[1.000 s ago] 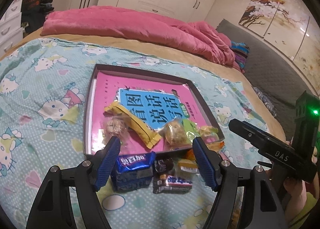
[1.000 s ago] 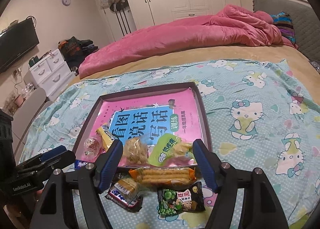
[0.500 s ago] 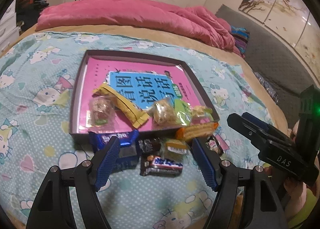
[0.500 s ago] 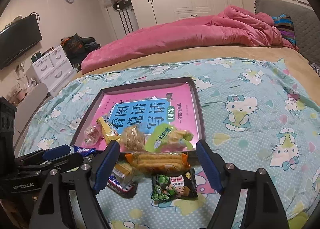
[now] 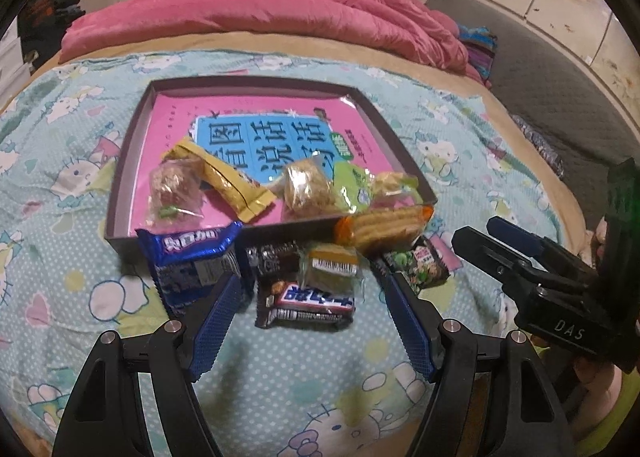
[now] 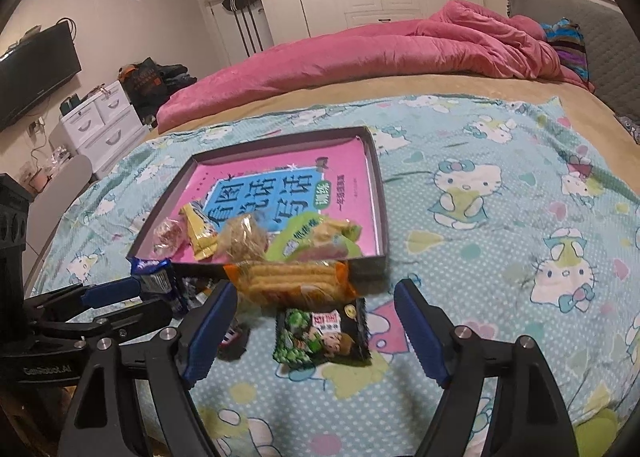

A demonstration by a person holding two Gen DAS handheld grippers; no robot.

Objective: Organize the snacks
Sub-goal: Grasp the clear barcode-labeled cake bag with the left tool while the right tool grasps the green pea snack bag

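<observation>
fingers (image 5: 216,311) apart both sides; chocolate bar (image 5: 306,303) between left pair; tray (image 5: 256,85) beyond.

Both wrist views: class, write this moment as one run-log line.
left gripper: open over candy bar | right gripper: open over green packet | tray: four snacks

— What's carrying everything on my feed?

— I see a bed (image 6: 460,93) under a teal cartoon-cat sheet (image 6: 500,257). Directly on it: a shallow dark tray (image 5: 120,193), loose snack packets (image 5: 308,301) along its near edge, and a pink quilt (image 6: 380,53) behind.
</observation>
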